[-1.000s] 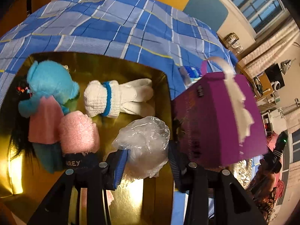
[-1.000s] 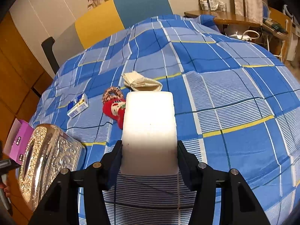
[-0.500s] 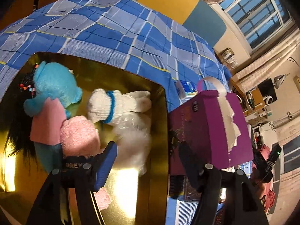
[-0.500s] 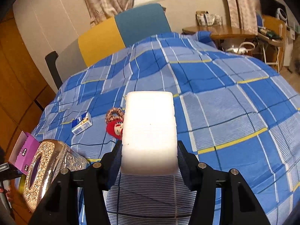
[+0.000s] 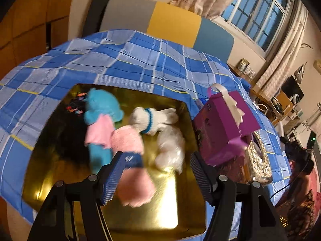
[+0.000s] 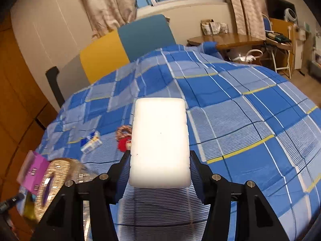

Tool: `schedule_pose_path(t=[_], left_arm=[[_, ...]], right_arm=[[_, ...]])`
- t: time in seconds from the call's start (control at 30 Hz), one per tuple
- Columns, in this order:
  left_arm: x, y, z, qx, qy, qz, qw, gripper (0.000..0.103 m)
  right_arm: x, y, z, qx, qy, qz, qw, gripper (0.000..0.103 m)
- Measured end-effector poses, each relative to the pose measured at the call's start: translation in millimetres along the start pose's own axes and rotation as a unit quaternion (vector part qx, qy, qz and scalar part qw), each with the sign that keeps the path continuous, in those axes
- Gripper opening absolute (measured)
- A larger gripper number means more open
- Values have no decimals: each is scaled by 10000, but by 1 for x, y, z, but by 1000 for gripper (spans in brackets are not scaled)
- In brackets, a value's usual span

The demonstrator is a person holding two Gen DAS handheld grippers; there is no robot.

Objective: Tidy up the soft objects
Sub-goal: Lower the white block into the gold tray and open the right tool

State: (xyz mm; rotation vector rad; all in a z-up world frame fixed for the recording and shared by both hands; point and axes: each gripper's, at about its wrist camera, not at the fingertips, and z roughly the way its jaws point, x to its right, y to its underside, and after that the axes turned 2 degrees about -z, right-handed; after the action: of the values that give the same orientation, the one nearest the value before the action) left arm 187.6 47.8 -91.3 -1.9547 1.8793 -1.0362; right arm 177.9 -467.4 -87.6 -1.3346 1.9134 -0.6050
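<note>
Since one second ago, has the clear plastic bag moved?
Yes. The plastic bag has left the left gripper fingers and now lies in the gold tray, beside the white knitted toy.

Black jaws, ribbed blue pads (image 5: 112,178), silver screws

A blue plush toy (image 5: 102,108) in pink, a white knitted toy (image 5: 152,118) with a blue band, a crumpled clear plastic bag (image 5: 170,148) and pink fluffy pieces (image 5: 128,142) are seen lying together in the gold tray (image 5: 180,217), while a white foam block (image 6: 159,142) is held raised above the blue checked cloth.
</note>
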Motion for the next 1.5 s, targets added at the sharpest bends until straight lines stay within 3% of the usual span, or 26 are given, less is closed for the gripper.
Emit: schedule_pose_path(t=[0.13, 0.33, 0.5, 0.73, 0.87, 1.2, 1.5], left_arm=[[-16, 20, -15, 117, -106, -193, 9997, 68], [-34, 45, -24, 92, -235, -352, 9991, 68], [-43, 56, -36, 225, -272, -384, 9986, 68], [-76, 58, -65, 627, -523, -732, 9940, 68], [-99, 59, -77, 704, -634, -966, 9908, 68], [-132, 69, -104, 845, -800, -1203, 9859, 68], [-156, 74, -113, 873, -850, -1502, 9811, 68]], right_arm=[[-38, -9, -29, 279, -95, -328, 9990, 56], [-123, -16, -58, 542, -864, -909, 9906, 56], [-213, 4, -60, 338, -1650, -1499, 9742, 56], [-337, 72, -32, -449, -2378, -2730, 9311, 56], [-383, 110, -8, -946, -2582, -3206, 9064, 56], [-463, 176, 40, -1990, -3019, -4178, 8334, 56], [-509, 206, 78, -2537, -2807, -4757, 7941, 57]])
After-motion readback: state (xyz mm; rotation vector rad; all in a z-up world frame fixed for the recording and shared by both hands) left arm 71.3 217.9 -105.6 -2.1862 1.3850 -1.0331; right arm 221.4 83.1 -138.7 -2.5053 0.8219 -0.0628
